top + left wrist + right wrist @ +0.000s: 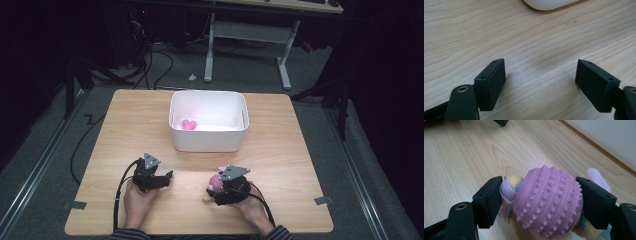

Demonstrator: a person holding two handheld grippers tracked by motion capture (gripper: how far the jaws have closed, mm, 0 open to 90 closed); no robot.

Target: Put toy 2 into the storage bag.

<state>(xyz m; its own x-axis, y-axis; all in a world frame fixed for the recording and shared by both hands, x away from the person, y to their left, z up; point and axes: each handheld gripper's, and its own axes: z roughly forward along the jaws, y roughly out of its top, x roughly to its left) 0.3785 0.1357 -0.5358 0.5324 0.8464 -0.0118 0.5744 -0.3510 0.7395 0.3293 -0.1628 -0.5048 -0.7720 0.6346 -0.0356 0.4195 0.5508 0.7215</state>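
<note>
One pink toy (pixel 188 124) already lies in the white bin (pixel 207 141). Right gripper (pixel 537 202) clamps a pink nubbed rope ball (pixel 549 202) low over the bench (pixel 295 150), not yet binned; left gripper (pixel 540 82) rests wide, empty.

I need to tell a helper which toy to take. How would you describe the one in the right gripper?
On the wooden table, nearer than the white bin, the right gripper clamps a pink ball. It is studded and knotted on pastel rope, unlike the smooth pink toy inside the bin.

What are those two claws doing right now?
Left gripper: open, nothing between its jaws.
Right gripper: closed on a pink knobbly ball with knotted cloth through it.
</note>
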